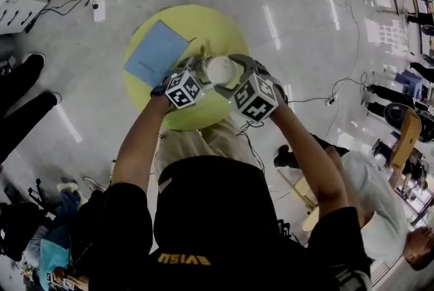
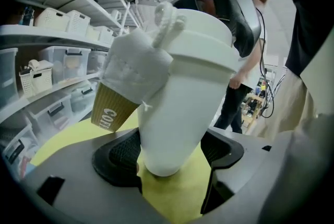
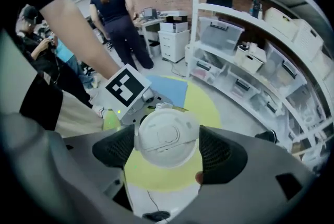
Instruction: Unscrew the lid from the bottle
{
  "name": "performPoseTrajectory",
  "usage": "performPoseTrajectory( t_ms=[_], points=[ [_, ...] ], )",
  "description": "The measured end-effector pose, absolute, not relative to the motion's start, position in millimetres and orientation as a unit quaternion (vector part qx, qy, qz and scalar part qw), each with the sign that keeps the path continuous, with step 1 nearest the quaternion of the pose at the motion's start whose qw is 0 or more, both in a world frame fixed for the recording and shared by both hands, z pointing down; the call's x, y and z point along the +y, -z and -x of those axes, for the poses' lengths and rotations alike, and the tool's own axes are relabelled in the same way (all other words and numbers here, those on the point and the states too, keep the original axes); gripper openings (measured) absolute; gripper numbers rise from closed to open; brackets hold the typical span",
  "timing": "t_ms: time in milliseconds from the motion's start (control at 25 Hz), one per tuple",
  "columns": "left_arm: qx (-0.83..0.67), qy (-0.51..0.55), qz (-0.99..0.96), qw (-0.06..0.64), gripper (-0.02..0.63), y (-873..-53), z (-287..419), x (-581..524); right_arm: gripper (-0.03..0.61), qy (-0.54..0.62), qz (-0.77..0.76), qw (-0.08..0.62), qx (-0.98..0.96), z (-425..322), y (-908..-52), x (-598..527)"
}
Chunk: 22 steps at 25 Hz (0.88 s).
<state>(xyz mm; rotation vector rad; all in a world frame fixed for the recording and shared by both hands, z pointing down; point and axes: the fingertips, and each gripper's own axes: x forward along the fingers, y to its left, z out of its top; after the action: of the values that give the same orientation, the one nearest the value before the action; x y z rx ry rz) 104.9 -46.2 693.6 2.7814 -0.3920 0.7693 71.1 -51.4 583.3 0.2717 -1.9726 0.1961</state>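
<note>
Over the round yellow table (image 1: 203, 25) a white bottle (image 1: 220, 69) is held between both grippers. My left gripper (image 2: 169, 152) is shut on the bottle's tapered body (image 2: 177, 113), which leans to the right with its base clear of the tabletop. The white lid (image 2: 201, 40) sits on top and has a loop strap (image 2: 166, 22). A white fabric piece with a brown card hangs beside the bottle's upper part. From above, my right gripper (image 3: 167, 147) is shut on the round lid (image 3: 167, 137), one pad on each side. In the head view the left gripper (image 1: 201, 74) and right gripper (image 1: 239, 72) meet at the bottle.
A blue sheet (image 1: 156, 52) lies on the far left of the table. Shelves with plastic bins (image 3: 250, 56) curve round the right; more shelves (image 2: 47, 35) stand to the left. People (image 3: 115, 14) stand nearby. Cables (image 1: 339, 86) run across the floor.
</note>
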Motion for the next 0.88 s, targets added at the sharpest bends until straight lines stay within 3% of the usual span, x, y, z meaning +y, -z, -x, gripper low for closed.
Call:
performPoseTrajectory(
  t_ms=[480,880],
  points=[
    [-0.142,-0.263,-0.946,0.123,0.373,-692.7,-107.0,-45.8,0.383,0.098,0.170,0.560,-0.805,-74.4,-583.4,-35.5],
    [-0.154,-0.260,-0.944,0.132,0.373,-694.6,-106.4,-45.4,0.388,0.089,0.166,0.555,-0.810,-73.8,-582.0,-35.7]
  ],
)
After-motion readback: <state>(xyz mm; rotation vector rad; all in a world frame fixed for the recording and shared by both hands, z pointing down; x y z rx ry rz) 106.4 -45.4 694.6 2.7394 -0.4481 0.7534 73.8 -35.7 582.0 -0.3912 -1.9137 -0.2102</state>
